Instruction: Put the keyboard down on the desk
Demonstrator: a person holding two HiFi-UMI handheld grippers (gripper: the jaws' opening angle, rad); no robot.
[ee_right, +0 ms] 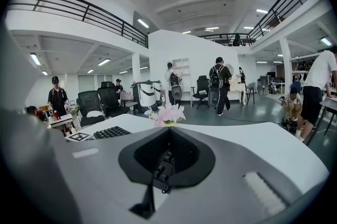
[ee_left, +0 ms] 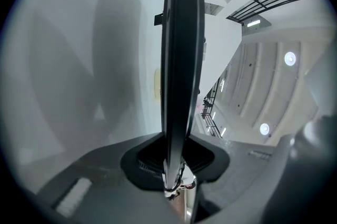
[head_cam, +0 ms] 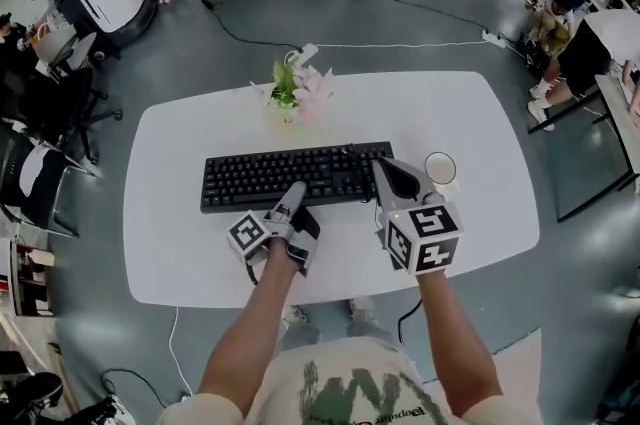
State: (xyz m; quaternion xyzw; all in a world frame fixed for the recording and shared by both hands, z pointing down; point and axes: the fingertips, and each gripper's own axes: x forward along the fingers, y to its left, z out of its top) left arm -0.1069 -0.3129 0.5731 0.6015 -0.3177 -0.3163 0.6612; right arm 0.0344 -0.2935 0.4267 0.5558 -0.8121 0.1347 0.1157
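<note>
Keyboard [head_cam: 290,177], level at or just above the middle of the desk [head_cam: 480,113], its near edge clamped in the left gripper [head_cam: 297,189] and the right gripper [head_cam: 383,169] closed empty at its right end, probably wants a flat, gentle set-down before release.

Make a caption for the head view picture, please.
Left gripper and right gripper grip the keyboard at a desk with flowers and a cup.

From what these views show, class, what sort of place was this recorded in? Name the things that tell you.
Probably an open-plan office or lab hall: a white desk with a keyboard, black office chairs standing about, and a railed mezzanine overhead.
</note>
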